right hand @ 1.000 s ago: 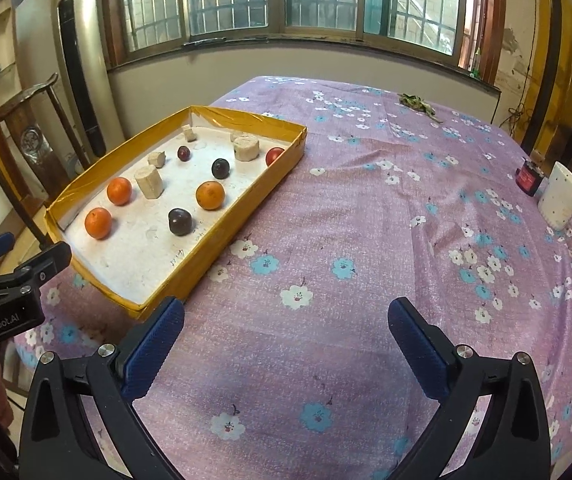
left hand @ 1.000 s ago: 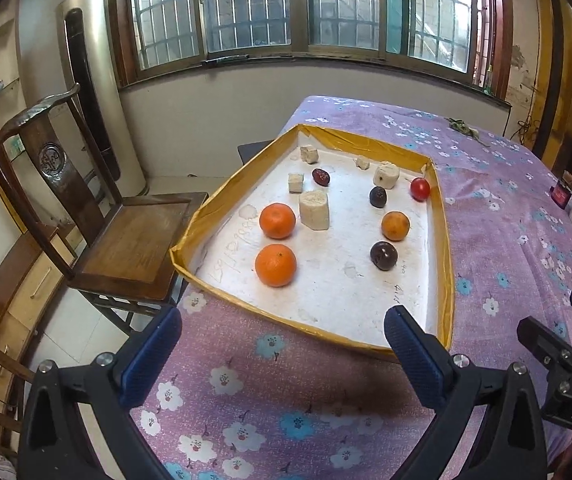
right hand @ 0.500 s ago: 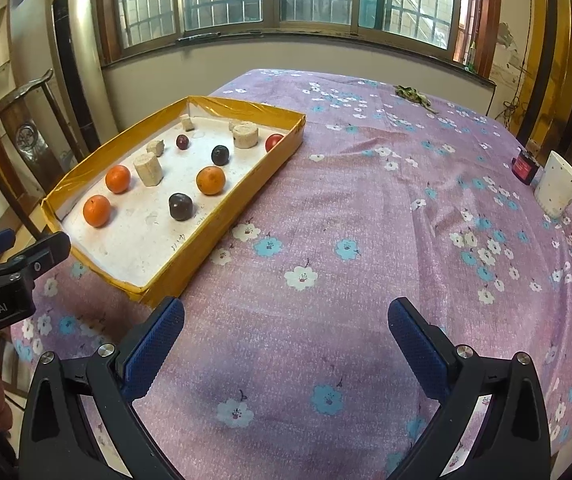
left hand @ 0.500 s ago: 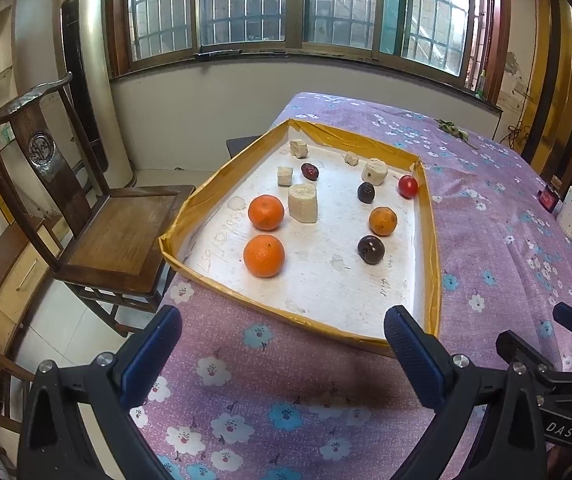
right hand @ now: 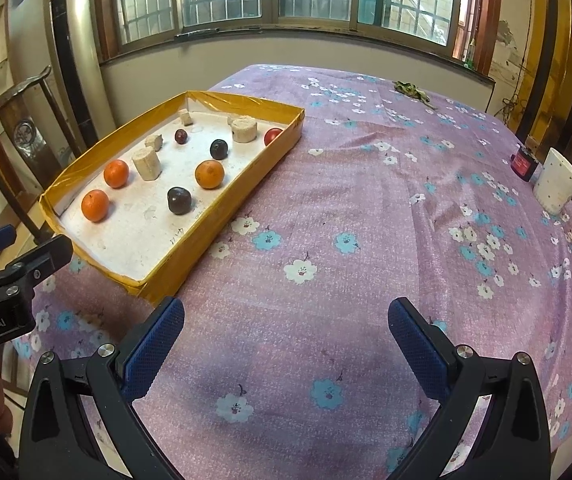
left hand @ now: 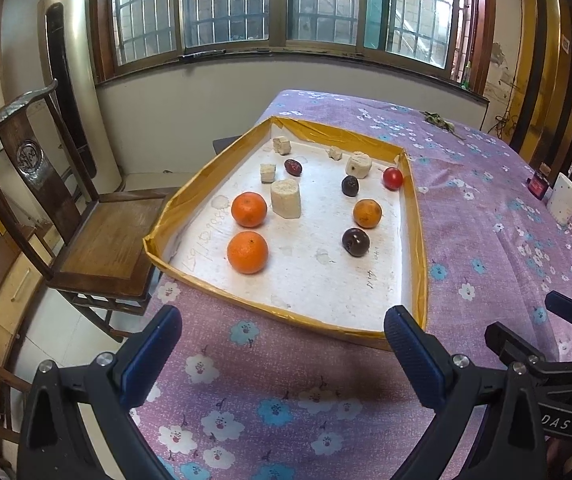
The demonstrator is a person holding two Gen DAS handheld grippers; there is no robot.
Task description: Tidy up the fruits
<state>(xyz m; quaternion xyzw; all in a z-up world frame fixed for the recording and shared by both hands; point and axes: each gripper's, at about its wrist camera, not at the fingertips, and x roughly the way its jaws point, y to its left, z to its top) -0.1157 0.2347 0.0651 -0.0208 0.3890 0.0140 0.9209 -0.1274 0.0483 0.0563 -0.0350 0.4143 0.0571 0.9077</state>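
Observation:
A shallow box with yellow taped walls lies on the purple flowered cloth. It holds two oranges, a smaller orange, two dark plums, a red tomato, a red date and several pale banana pieces. My left gripper is open and empty, just short of the box's near wall. My right gripper is open and empty over bare cloth, to the right of the box.
A white cup and a small red jar stand at the table's right edge. A wooden chair stands by the table's left edge. Green scraps lie at the far side.
Both grippers have drawn back and up a little from the box, so it sits farther off in both views. Nothing in the box has moved.

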